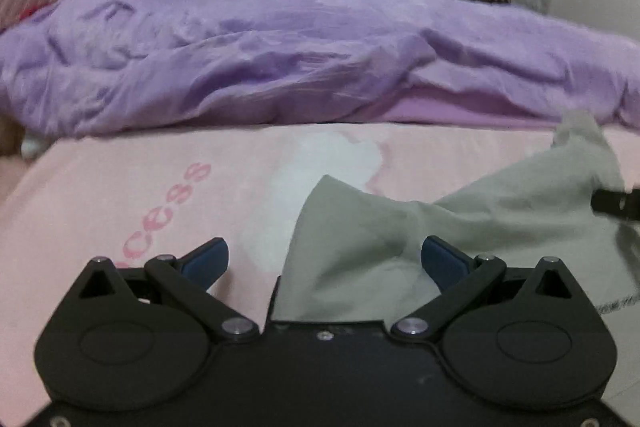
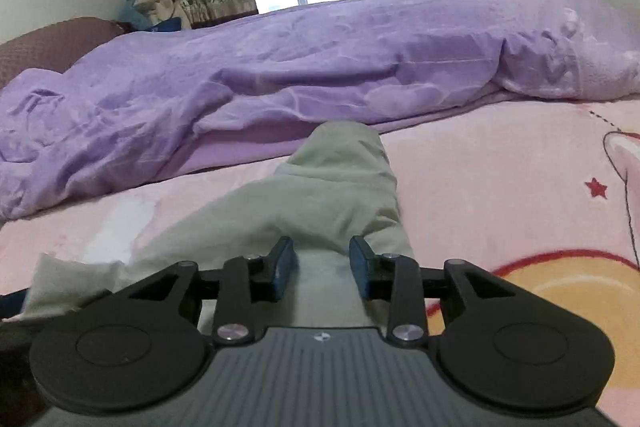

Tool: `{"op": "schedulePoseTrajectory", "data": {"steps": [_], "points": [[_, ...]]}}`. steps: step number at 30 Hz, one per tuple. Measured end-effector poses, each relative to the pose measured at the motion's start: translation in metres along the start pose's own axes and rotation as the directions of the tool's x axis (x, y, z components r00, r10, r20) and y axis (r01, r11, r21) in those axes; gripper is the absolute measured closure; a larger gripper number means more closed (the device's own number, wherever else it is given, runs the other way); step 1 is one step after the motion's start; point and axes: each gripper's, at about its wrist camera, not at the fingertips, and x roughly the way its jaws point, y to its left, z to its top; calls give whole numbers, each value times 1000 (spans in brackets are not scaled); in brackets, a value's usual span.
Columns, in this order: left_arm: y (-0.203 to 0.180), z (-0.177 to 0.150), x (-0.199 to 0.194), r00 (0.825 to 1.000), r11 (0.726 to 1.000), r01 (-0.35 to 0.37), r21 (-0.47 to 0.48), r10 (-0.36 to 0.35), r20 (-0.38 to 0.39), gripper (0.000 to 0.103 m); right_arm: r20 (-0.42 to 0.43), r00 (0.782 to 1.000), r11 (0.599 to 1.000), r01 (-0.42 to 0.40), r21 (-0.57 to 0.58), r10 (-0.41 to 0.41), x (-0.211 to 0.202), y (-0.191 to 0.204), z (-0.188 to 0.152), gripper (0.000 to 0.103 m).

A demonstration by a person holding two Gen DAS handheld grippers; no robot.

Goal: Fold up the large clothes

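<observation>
Grey-green garment (image 2: 320, 195) lies between both open grippers on pink blanket (image 2: 500, 171).

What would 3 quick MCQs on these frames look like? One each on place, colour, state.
1. The grey-green garment lies on:
A. pink blanket
B. floor
C. chair

2. The rumpled duvet behind it is:
A. blue
B. purple
C. white

3. The left claw is:
A. open
B. shut on the garment
C. out of view

A: the cloth rests on the pink blanket.
B: the duvet is lilac in both views.
A: its blue fingers stand wide apart, with cloth lying between them.

The right claw is open too.
</observation>
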Motion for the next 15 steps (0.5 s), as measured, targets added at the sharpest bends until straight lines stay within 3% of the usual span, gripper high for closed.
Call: {"op": "schedulePoseTrajectory", "data": {"steps": [4, 6, 9, 12, 15], "points": [[-4, 4, -10, 1000, 1000, -22, 12, 22, 5, 0, 16, 999, 998, 33, -55, -32, -7, 12, -1, 64], [-12, 9, -29, 994, 996, -83, 35, 80, 71, 0, 24, 1000, 998, 19, -52, -18, -10, 8, 6, 64], [-17, 27, -29, 981, 989, -136, 65, 125, 148, 0, 45, 999, 999, -1, -40, 3, -15, 8, 16, 64], [-18, 35, -12, 989, 994, -92, 67, 83, 120, 0, 65, 998, 999, 0, -53, 3, -11, 6, 24, 64], [-23, 25, 21, 996, 990, -94, 109, 95, 1, 0, 50, 999, 998, -18, -61, 21, 12, 1, 29, 80]]}}
